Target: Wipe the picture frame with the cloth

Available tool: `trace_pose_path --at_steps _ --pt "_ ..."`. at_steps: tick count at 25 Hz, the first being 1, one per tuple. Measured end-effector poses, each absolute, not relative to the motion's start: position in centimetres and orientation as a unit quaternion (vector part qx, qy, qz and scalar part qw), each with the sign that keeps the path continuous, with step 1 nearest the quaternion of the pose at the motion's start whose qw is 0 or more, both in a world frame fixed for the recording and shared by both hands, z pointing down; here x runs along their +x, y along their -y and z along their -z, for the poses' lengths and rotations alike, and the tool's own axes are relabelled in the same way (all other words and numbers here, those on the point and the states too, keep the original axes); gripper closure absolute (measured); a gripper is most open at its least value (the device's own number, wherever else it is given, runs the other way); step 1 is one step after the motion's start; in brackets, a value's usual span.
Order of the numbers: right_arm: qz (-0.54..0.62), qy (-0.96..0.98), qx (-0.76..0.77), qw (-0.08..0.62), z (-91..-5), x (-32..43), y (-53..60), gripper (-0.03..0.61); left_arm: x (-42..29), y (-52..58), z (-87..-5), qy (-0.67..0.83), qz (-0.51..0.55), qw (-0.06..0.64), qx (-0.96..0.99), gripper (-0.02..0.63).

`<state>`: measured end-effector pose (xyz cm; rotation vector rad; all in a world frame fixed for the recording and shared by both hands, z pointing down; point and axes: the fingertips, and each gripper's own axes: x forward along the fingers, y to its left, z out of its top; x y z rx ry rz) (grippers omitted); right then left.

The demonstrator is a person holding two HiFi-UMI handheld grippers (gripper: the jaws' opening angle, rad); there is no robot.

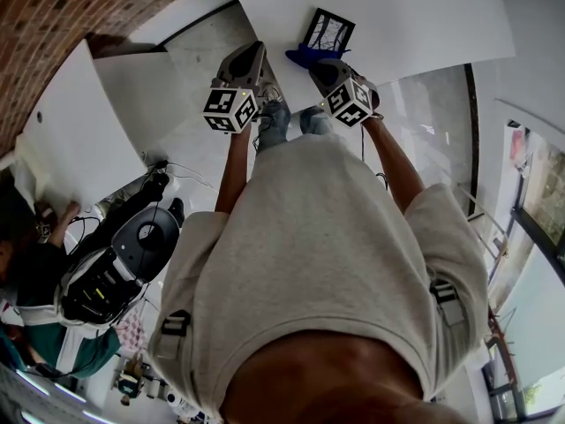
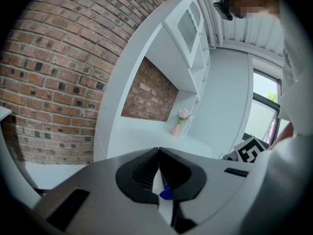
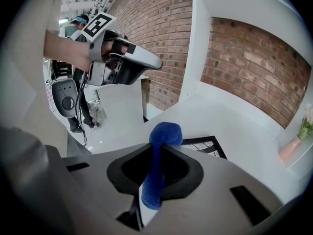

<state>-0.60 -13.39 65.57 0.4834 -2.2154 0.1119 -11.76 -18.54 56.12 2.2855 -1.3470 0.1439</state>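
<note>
Now at the white table [image 1: 424, 16], a person in a grey top holds two hand grippers over the picture frame [image 1: 328, 32], which lies flat on it. The right gripper [image 3: 159, 148] is clamped on a blue cloth [image 3: 165, 133]. A rounded wad of the cloth bulges past the jaw tips and hangs just short of the frame's near corner; whether it touches cannot be told. The left gripper [image 2: 159, 153], its jaws pressed together on nothing that can be made out, is held up alongside and points off toward a brick-backed shelf. The wipe looks about to begin. Done well, it likely means lowering the wad flat onto the picture's face and sweeping edge to edge with light pressure. The idle left gripper could come down to steady the frame so it does not slide.
</note>
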Motion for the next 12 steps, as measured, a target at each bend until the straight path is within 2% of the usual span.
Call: trace_pose_path --at_steps 12 --pt "-0.001 0.893 0.21 0.399 -61.9 -0.2 16.8 0.517 -11.4 18.8 -56.1 0.491 -0.053 0.239 0.836 0.597"
